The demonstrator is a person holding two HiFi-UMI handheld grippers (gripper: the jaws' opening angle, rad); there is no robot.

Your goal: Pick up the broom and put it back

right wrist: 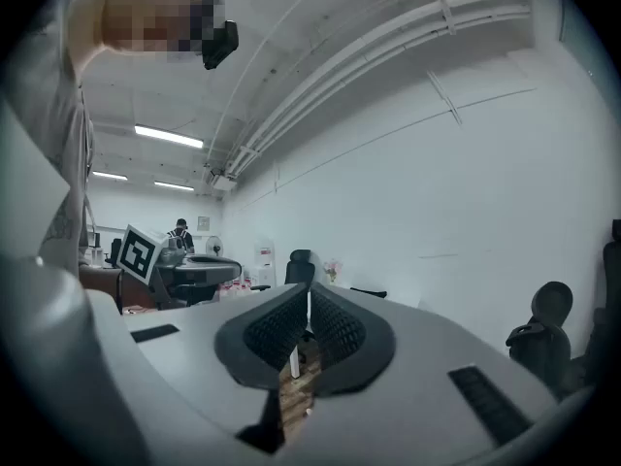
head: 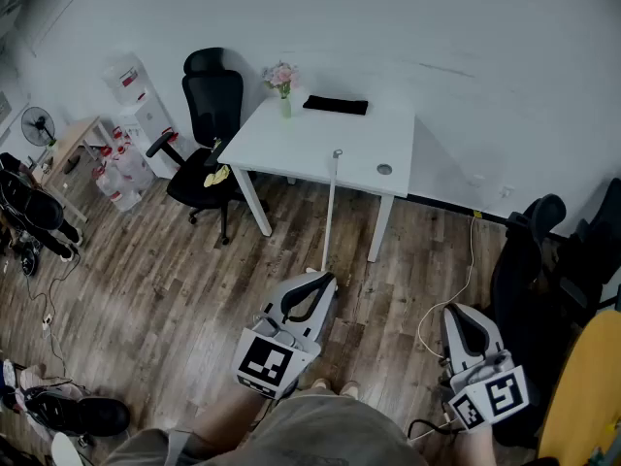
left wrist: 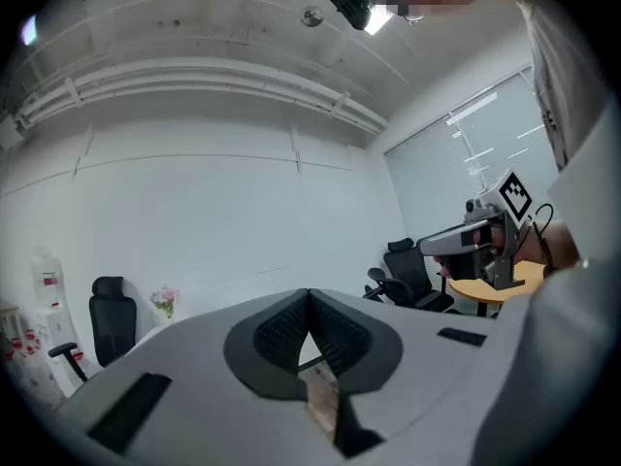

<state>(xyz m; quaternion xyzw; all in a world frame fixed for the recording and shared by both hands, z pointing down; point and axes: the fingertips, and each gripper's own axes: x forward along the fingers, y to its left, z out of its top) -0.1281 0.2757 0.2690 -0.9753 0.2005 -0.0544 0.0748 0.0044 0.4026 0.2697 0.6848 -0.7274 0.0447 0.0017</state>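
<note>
The broom [head: 332,207] shows as a thin pale pole leaning upright against the front edge of the white table [head: 291,144]. Its lower end drops behind my left gripper [head: 325,278], so the head is hidden. My left gripper is shut with nothing between its pads, and its tip sits just short of the pole's foot in the head view. In the left gripper view the left gripper [left wrist: 309,292] points level at the white wall. My right gripper [head: 456,309] hangs lower right, away from the broom. In its own view the right gripper [right wrist: 309,294] is shut and empty.
A black office chair [head: 209,115] stands left of the table, by a water dispenser [head: 136,95] and a fan [head: 39,124]. On the table are a flower vase [head: 282,81] and a black pad [head: 336,105]. A cable [head: 456,294] crosses the floor; dark chairs [head: 529,260] and a yellow tabletop [head: 582,396] crowd the right.
</note>
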